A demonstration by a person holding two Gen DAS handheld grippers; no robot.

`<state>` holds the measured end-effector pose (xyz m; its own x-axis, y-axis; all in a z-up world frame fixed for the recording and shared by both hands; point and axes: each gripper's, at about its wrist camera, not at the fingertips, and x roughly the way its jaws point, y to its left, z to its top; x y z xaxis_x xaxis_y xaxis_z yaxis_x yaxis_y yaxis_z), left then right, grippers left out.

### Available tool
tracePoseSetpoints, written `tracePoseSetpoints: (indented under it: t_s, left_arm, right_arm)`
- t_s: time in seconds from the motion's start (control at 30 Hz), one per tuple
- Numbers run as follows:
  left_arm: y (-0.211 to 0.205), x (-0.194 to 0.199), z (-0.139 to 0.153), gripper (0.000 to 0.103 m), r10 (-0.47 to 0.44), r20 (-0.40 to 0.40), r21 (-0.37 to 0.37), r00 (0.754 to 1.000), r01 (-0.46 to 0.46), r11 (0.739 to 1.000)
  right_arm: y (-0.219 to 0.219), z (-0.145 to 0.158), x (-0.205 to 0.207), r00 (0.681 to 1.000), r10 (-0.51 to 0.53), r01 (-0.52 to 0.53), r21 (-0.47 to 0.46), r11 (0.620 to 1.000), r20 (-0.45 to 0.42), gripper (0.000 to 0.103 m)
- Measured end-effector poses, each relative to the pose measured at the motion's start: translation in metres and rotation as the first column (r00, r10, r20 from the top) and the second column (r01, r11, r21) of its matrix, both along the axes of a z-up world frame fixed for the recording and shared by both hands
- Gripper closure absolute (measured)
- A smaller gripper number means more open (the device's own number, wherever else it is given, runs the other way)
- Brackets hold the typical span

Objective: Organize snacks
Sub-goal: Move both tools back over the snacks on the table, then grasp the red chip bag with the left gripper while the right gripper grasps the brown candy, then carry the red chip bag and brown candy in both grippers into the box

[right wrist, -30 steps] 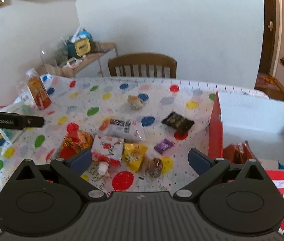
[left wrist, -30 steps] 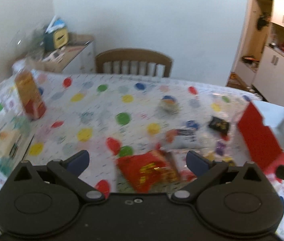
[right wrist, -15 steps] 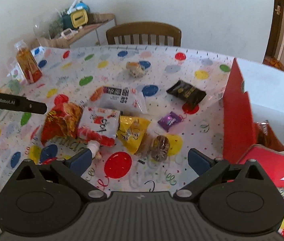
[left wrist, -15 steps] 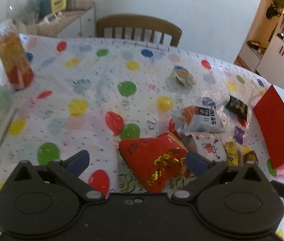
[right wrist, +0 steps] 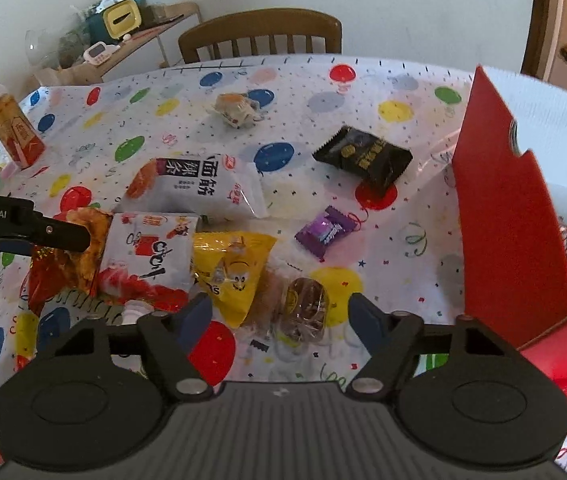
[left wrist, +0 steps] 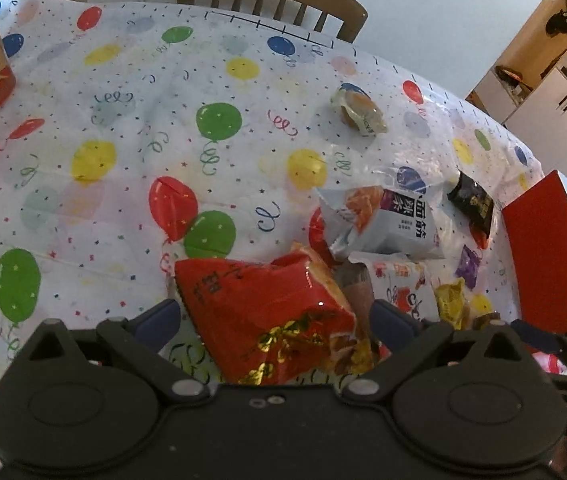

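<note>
Since a second ago we have brought both claws down and forward toward the snacks, so the worktop [left wrist: 131, 92] fills more of each view. The left claw [left wrist: 271, 316] has closed in on the red bag [left wrist: 267, 312], which was farther ahead before; the bag now lies between its fingers, which stand wide apart. We cannot tell whether either finger touches it. In the right view, one left finger lies across that bag's top.

The right claw [right wrist: 281, 312] was wider half a second ago and has narrowed, though its fingers are apart and hold nothing. Just ahead of it, between the fingertips, lies the brown candy [right wrist: 303, 312] in clear wrap, with the yellow pack [right wrist: 231, 268] beside the left finger.

Farther on lie the white pack [right wrist: 151, 252], the grey bag [right wrist: 199, 186], the purple candy [right wrist: 325, 230], the black pack [right wrist: 363, 158] and a small bun [right wrist: 235, 110]. The red box [right wrist: 511, 232] stands open at the right.
</note>
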<state>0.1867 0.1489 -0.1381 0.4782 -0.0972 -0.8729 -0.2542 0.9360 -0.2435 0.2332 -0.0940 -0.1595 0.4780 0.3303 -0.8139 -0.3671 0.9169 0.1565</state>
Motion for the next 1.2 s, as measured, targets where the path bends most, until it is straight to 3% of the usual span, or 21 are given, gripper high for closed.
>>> tracePoseSetpoints:
  t_s: [0.13, 0.27, 0.47, 0.9, 1.07, 1.2]
  left_arm:
    - [0.001, 0.002, -0.005, 0.015, 0.011, -0.011, -0.025, 1.0, -0.011, 1.0]
    - [0.001, 0.002, -0.005, 0.02, 0.021, -0.001, -0.025, 1.0, -0.021, 0.999]
    - [0.001, -0.001, -0.003, 0.028, 0.033, 0.009, -0.027, 0.999, -0.032, 0.999]
    - [0.001, -0.023, 0.016, 0.035, 0.044, 0.066, -0.044, 0.997, -0.041, 0.998]
    - [-0.008, -0.038, 0.04, 0.035, 0.019, 0.115, -0.005, 0.993, -0.019, 1.0]
    - [-0.024, -0.044, 0.062, 0.035, -0.012, 0.16, -0.016, 0.987, 0.014, 1.0]
  right_arm:
    - [0.001, -0.005, 0.004, 1.0, -0.007, 0.008, 0.012, 1.0, -0.022, 0.045]
    - [0.002, -0.007, 0.005, 1.0, -0.016, 0.016, -0.006, 1.0, -0.021, 0.053]
    - [-0.002, -0.008, 0.006, 0.999, -0.034, 0.034, -0.023, 0.999, -0.024, 0.078]
    - [-0.019, 0.013, -0.029, 0.998, -0.05, 0.05, -0.014, 0.999, 0.039, 0.078]
    - [-0.034, 0.038, -0.051, 0.994, -0.077, 0.075, 0.03, 0.997, 0.078, 0.078]
    - [-0.047, 0.062, -0.069, 0.988, -0.093, 0.087, 0.052, 0.995, 0.124, 0.078]
